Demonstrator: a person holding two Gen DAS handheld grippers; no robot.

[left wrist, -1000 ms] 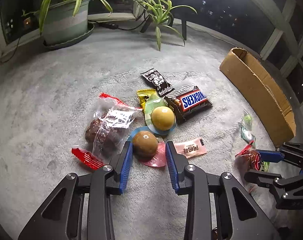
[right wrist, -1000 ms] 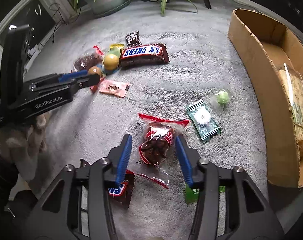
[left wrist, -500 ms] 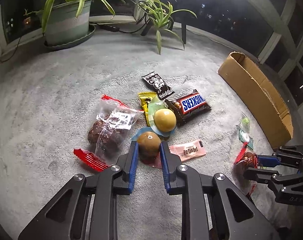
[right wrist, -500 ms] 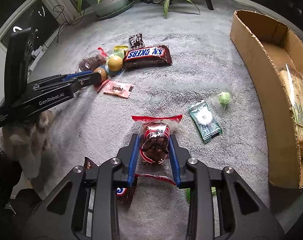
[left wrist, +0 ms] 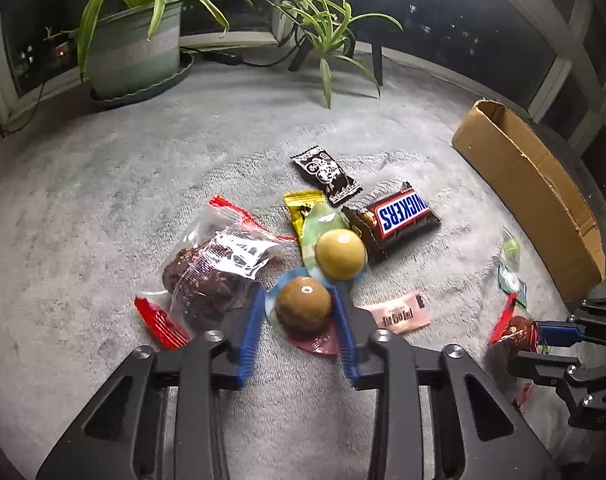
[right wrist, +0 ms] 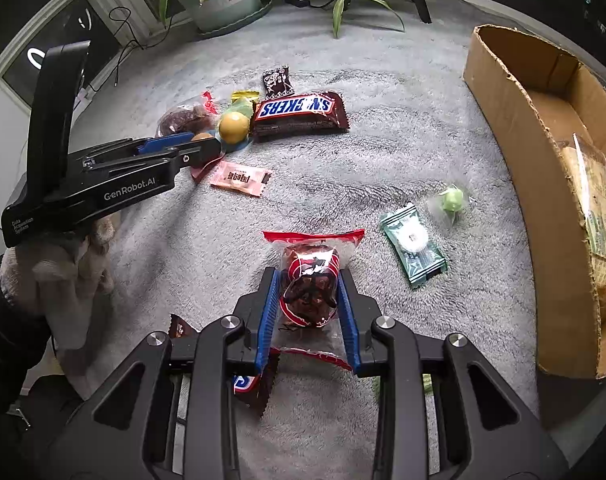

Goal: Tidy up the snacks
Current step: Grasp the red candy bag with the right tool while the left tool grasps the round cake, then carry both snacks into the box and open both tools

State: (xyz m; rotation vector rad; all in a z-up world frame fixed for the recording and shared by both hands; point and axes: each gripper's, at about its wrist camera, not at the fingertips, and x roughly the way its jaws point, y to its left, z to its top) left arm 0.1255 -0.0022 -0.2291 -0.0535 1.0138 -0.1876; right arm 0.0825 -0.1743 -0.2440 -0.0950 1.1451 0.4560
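A grey carpet (right wrist: 383,152) carried scattered snacks, among them a Snickers bar (right wrist: 299,114), beside a cardboard box (right wrist: 515,128) and potted plant (left wrist: 137,52).

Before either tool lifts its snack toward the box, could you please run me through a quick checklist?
1. Left tool closed around the brown ball snack: ok, both blue pads flank it.
2. Right tool pinching the red-ended cake packet: ok, the pads press its sides.
3. Yellow ball snack free of the left grasp: cannot tell, it touches the brown one's wrapper.
4. Cardboard box open and on the right: ok.
5. Room in the box: ok, bare floor at the far end.
6. Carpet between packet and box: not ok, the green packet lies there.
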